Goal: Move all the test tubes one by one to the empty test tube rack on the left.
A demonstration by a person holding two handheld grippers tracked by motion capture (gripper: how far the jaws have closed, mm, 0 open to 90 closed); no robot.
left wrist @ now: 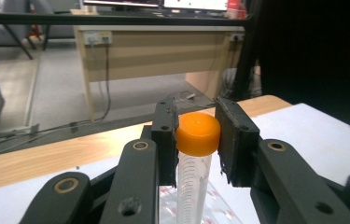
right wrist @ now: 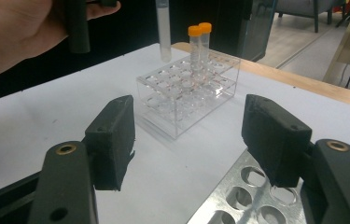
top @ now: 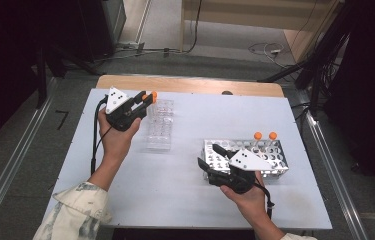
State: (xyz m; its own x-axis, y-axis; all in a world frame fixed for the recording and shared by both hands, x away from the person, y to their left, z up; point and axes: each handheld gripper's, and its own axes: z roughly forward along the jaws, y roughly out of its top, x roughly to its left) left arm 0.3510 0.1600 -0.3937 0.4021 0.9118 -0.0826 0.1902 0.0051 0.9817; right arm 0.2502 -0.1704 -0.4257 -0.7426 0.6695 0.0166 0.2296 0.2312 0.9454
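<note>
Left: left gripper clamped on the orange screw cap of a clear plastic tube, hung upright above the clear acrylic rack on the white table, seemingly ready for a well. Centre: the right gripper view adds two orange-capped tubes standing in that rack. Right: right gripper released and empty over the perforated metal rack, likely for another tube; the high view adds two capped tubes there.

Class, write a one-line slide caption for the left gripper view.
Left gripper clamps the orange cap of a clear tube, held upright above the clear rack.
</note>
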